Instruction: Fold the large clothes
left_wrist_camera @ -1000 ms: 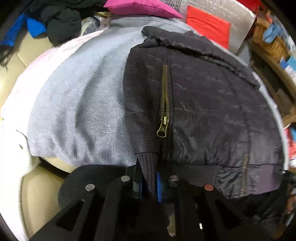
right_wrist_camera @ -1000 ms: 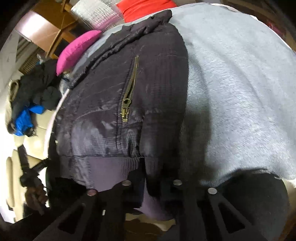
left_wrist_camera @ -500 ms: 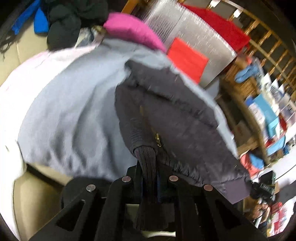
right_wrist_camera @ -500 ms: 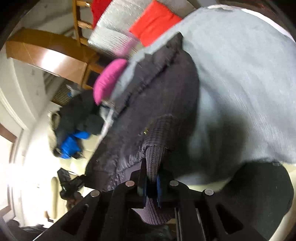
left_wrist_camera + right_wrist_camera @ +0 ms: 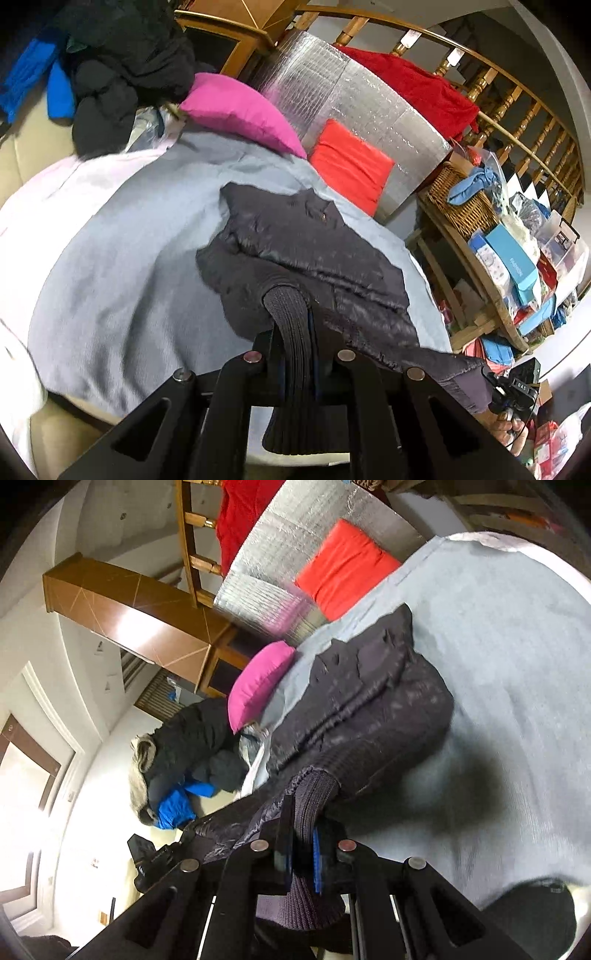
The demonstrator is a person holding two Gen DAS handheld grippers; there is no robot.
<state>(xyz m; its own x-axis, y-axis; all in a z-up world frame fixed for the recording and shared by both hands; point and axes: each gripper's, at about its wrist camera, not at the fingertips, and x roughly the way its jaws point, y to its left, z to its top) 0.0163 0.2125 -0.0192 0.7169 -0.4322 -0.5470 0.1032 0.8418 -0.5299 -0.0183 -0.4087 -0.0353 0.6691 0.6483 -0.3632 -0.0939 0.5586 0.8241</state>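
Observation:
A dark quilted jacket (image 5: pixel 303 251) lies on a light grey-blue cloth (image 5: pixel 122 258) spread over a sofa. Its bottom end is lifted. My left gripper (image 5: pixel 295 354) is shut on the ribbed hem (image 5: pixel 291 321) at one corner. My right gripper (image 5: pixel 303 849) is shut on the ribbed hem (image 5: pixel 314 797) at the other corner. The jacket (image 5: pixel 369 709) hangs in a fold between the two grippers, its collar end resting on the cloth (image 5: pixel 509 657). The other gripper shows small at each view's edge.
A pink cushion (image 5: pixel 240 110), a red cushion (image 5: pixel 351 162) and a silver foil mat (image 5: pixel 351 103) lie beyond the jacket. Dark and blue clothes (image 5: pixel 110 74) are piled at the far left. A cluttered wooden shelf (image 5: pixel 498 266) stands to the right.
Both grippers have risen and lifted the jacket's bottom hem off the cloth. The flat jacket now bunches toward its collar, and the zip pockets are out of sight.

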